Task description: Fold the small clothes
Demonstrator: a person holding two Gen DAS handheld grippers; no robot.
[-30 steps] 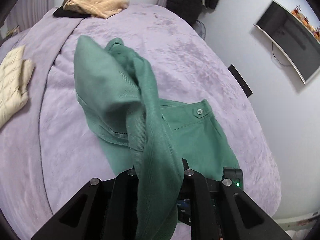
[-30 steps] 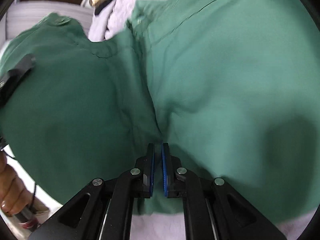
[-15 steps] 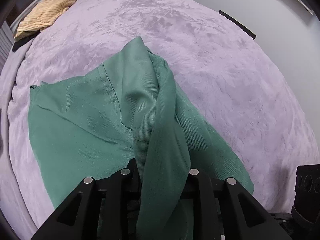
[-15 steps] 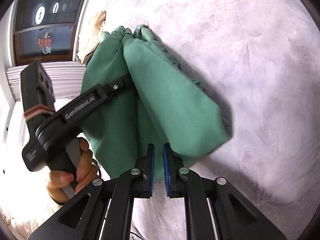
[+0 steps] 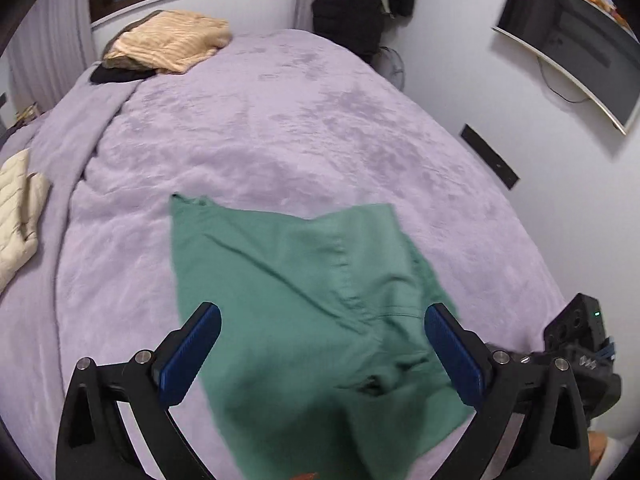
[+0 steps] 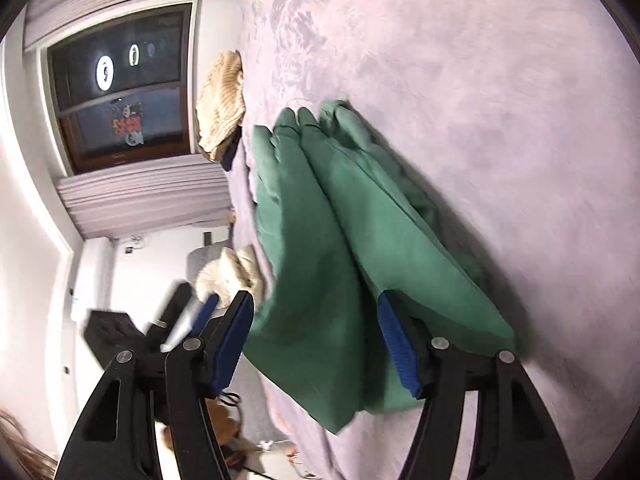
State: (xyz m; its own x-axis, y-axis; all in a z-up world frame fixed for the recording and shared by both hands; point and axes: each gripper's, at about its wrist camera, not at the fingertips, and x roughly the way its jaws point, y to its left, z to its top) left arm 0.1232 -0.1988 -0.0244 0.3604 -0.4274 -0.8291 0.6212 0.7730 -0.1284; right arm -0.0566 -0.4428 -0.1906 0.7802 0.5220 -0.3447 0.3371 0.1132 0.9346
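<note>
Green shorts (image 5: 304,304) lie folded on the lilac blanket (image 5: 280,120) of the bed, near its close edge. In the left wrist view the cloth spreads from a far corner at the left down to the bottom of the frame, with creases running across it and a small bunched fold near the right blue pad (image 5: 452,356). In the right wrist view the shorts (image 6: 344,240) show as stacked layers, their rounded folded edges pointing away towards the window (image 6: 120,88).

The left hand-held gripper (image 5: 320,344) hangs over the shorts, tilted down, its jaws opening and standing wide apart; the cloth lies below and between them, and neither pad presses on it. The right hand-held gripper (image 6: 316,344) sits low at the near end of the shorts, its jaws also opening, with the end of the folded stack between the pads but not pinched. Part of the right tool's black body (image 5: 580,344) shows at the right edge of the left view.

A tan knit garment (image 5: 168,44) rests on something dark at the far corner of the bed, well apart from the shorts. A cream quilted piece (image 5: 16,216) lies at the left edge. A dark jacket (image 5: 352,4) hangs by the far wall, and a screen (image 5: 568,40) is mounted on the right wall.
</note>
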